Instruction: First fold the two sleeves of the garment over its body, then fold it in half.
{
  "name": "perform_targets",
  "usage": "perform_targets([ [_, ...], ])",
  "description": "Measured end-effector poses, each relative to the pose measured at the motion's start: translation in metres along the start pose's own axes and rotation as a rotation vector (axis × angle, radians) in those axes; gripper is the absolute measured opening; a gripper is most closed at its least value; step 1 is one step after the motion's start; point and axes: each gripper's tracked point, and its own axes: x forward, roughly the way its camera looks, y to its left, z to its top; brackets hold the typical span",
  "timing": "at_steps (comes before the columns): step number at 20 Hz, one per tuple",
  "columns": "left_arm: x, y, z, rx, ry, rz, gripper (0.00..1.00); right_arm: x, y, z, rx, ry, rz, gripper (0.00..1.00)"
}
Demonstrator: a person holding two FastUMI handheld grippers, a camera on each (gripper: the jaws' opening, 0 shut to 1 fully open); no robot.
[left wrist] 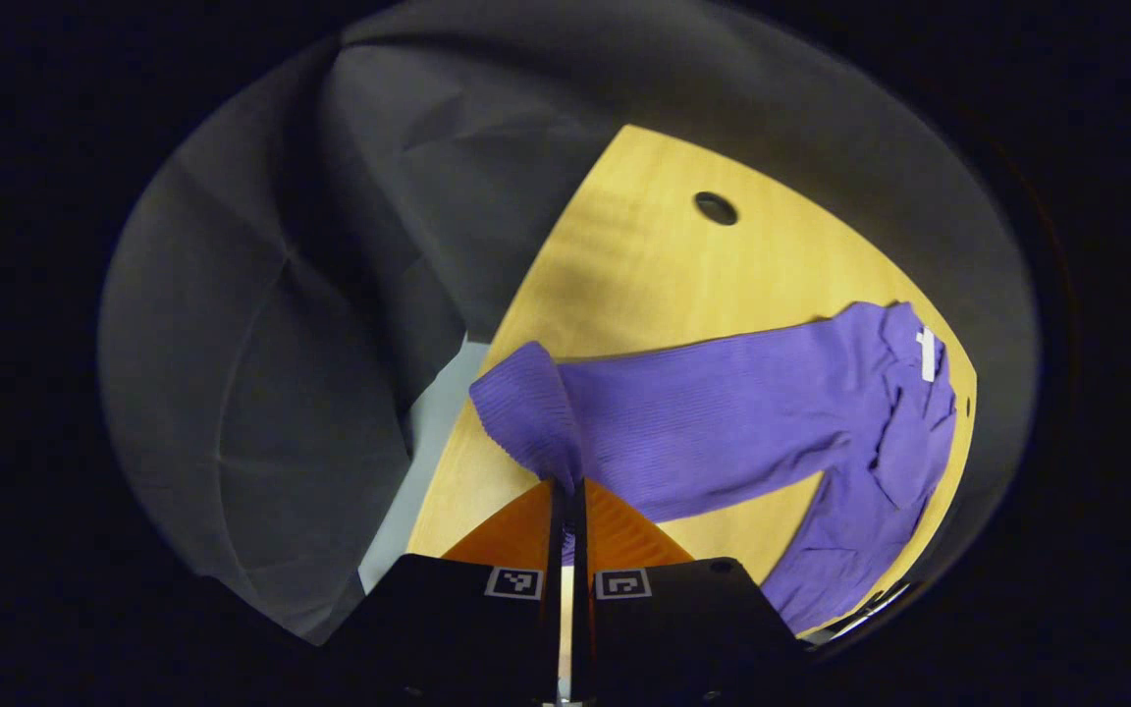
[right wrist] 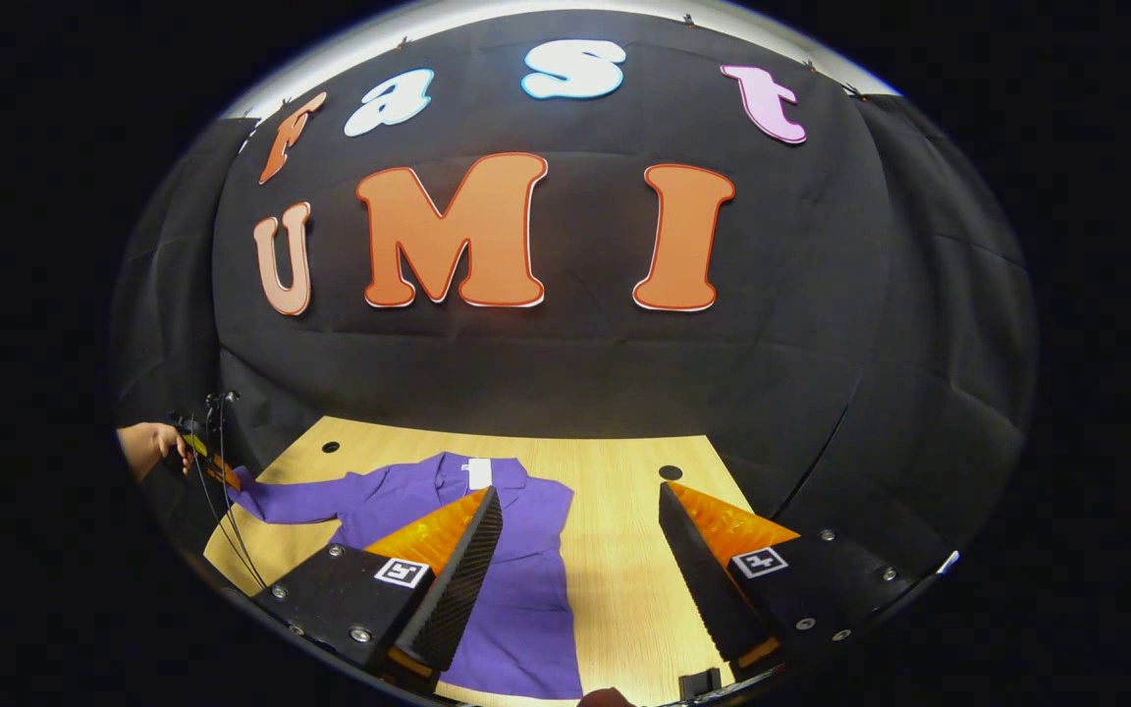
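A purple ribbed garment [left wrist: 723,422] lies spread on a wooden table [left wrist: 644,265]. In the left gripper view one sleeve stretches from the body toward me, and its cuff [left wrist: 526,407] is pinched between the two fingers of my left gripper [left wrist: 566,488], which is shut on it. In the right gripper view the same garment [right wrist: 516,579] lies below, collar with a white tag [right wrist: 478,473] at the far side. My right gripper [right wrist: 580,516] hovers open above the garment's body and holds nothing. At the far left, the left gripper [right wrist: 222,473] holds the sleeve end.
The wooden table [right wrist: 624,579] has small round holes [left wrist: 716,207] near its corners. Black cloth walls stand close behind and beside it. A hand [right wrist: 148,444] shows at the left edge of the right gripper view, with thin cables hanging below it.
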Motion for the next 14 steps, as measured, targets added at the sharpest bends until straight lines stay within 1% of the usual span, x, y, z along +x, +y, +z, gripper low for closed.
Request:
perform_targets([
  [3,-0.040,-0.035,0.011,0.071,-0.049,-0.037,0.06,0.000,-0.004,0.015,0.017,-0.060,0.011,0.96],
  [6,-0.079,-0.073,0.020,0.124,-0.094,-0.084,0.06,-0.001,-0.017,0.024,0.013,-0.111,-0.005,0.96],
  [8,-0.106,-0.111,0.021,0.163,-0.125,-0.133,0.05,-0.003,-0.019,0.023,0.023,-0.123,0.009,0.96],
  [13,-0.150,-0.205,0.029,0.264,-0.185,-0.201,0.05,-0.008,-0.031,0.015,0.049,-0.136,0.037,0.96],
  [14,-0.155,-0.224,0.029,0.282,-0.190,-0.212,0.06,-0.010,-0.033,0.014,0.062,-0.135,0.050,1.00],
])
